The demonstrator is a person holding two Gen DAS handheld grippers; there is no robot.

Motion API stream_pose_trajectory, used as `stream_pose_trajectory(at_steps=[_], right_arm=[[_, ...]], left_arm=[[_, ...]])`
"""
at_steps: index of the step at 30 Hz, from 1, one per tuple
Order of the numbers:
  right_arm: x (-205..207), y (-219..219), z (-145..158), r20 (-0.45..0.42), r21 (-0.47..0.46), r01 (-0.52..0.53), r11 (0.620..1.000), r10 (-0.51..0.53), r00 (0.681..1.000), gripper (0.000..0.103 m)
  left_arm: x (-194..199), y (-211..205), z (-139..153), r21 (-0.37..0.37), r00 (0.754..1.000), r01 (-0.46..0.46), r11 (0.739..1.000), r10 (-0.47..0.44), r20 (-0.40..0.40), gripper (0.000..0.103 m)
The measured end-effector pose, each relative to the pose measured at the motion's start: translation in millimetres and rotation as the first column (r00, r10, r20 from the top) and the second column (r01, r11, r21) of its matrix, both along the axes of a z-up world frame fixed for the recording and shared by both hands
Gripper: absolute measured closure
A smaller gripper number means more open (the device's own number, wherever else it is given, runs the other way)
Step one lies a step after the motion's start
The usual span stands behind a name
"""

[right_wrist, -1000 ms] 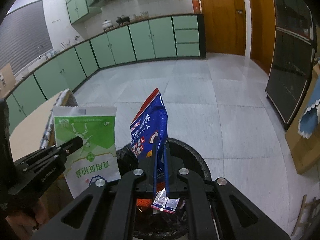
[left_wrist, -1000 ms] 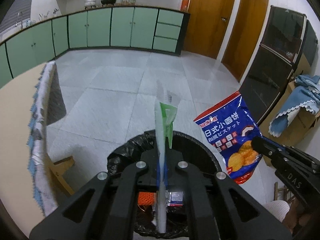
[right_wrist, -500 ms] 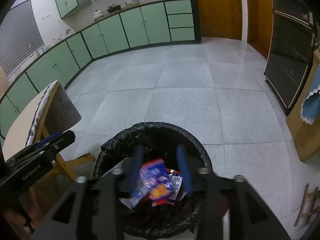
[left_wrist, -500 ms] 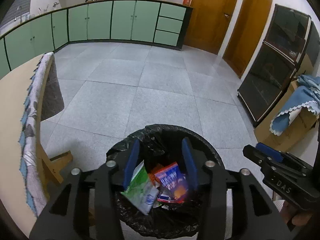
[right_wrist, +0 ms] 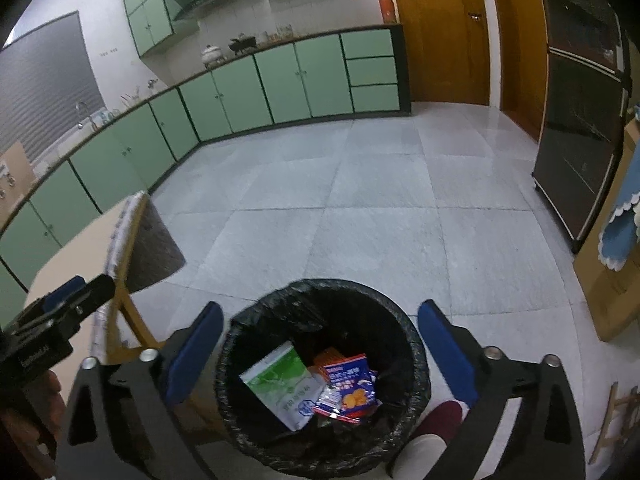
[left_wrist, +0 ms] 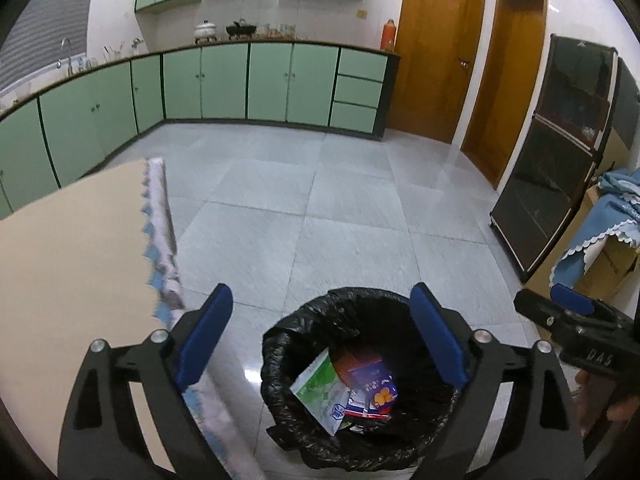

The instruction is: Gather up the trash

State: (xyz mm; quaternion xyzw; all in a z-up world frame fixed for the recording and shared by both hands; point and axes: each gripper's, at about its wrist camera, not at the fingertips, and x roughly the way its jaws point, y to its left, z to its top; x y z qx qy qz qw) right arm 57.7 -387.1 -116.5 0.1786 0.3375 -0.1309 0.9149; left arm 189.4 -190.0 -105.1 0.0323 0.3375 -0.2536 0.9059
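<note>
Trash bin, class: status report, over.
Both grippers, left and right, opening, empty. Green packet and blue packet inside trash bin. Nothing in the way.

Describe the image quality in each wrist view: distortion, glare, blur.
Left wrist view: strong fisheye bending of the green cabinet row, dark vignette corners, glare on the grey tile floor, slight blur on the patterned cloth edge. Right wrist view: same bending and vignette, black-lined trash bin sharp, dim overall.

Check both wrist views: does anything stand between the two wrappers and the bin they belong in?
Nothing visible does: the green-and-white packet and blue biscuit bag already lie inside the black-lined bin. Left gripper and right gripper are opening, empty, above it.
</note>
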Motion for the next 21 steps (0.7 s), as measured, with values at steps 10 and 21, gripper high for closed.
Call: stream_pose_trajectory(at_steps=[10, 21], right_arm=[[-20.9, 36.8, 62.3, 0.089, -0.048, -0.098, 0.994, 0.102, 0.991, 0.006], [-38.3, 77.5, 101.7, 0.132, -0.116, -0.175, 0.978, 0.19, 0.973, 0.006]], left_arm=[[-36.6, 36.8, 57.2, -0.022, 0.996, -0.039, 0.999, 0.04, 0.077, 0.009], [-69.3, 70.5, 92.6, -0.03, 0.986, -0.073, 0.997, 0.077, 0.15, 0.007]])
